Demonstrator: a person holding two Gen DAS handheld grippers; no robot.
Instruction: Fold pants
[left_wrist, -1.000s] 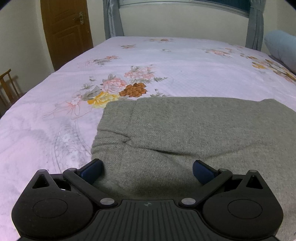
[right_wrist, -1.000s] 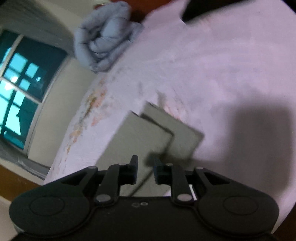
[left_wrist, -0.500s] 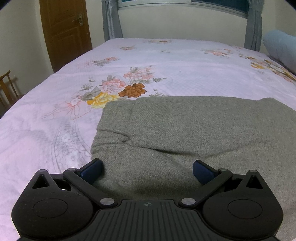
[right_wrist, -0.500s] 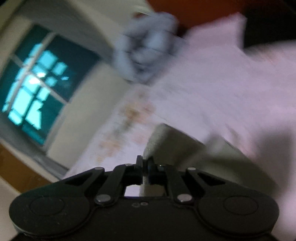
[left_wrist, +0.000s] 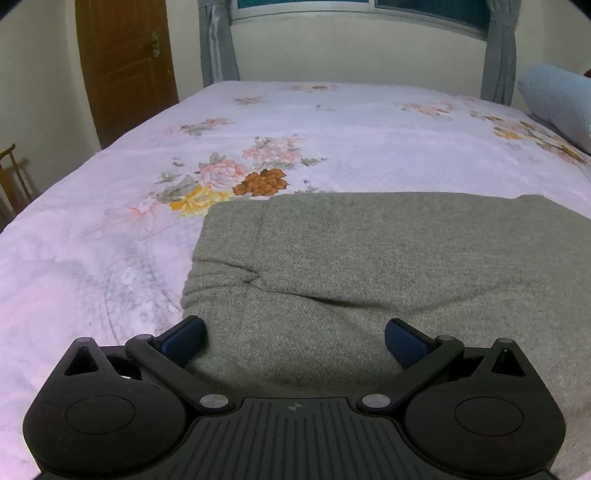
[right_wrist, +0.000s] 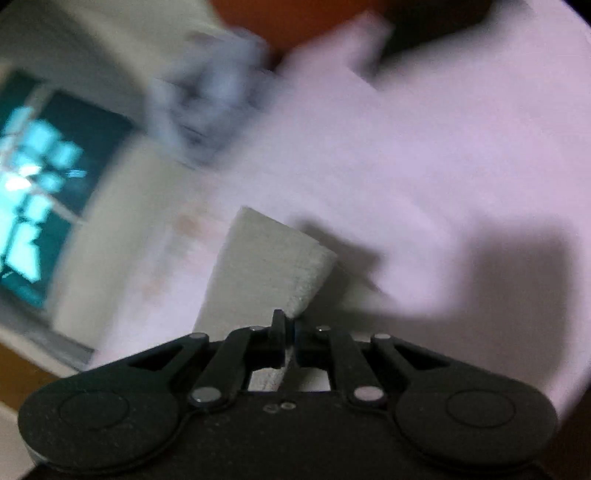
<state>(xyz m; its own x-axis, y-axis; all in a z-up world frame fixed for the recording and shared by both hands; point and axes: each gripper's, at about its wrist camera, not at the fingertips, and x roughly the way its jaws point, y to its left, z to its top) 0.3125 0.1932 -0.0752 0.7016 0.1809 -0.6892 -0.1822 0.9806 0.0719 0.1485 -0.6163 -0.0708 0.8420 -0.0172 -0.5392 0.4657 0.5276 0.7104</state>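
Observation:
Grey knitted pants (left_wrist: 369, 258) lie flat on the flowered pink bedsheet (left_wrist: 332, 140), with a crease across the near part. My left gripper (left_wrist: 293, 339) is open, its blue fingertips (left_wrist: 184, 338) spread over the near edge of the pants, holding nothing. In the blurred right wrist view my right gripper (right_wrist: 290, 334) is shut on an end of the pants (right_wrist: 266, 266) and holds it raised above the bed (right_wrist: 443, 166).
A brown door (left_wrist: 125, 66) and a wooden chair (left_wrist: 14, 181) are at the left. A window with grey curtains (left_wrist: 218, 40) is behind the bed. A light blue rolled quilt (left_wrist: 557, 99) lies at the right and shows in the right wrist view (right_wrist: 210, 107).
My right gripper closed on the pants' end and lifted it, swinging fast. My left gripper stayed open and tilted slightly upward.

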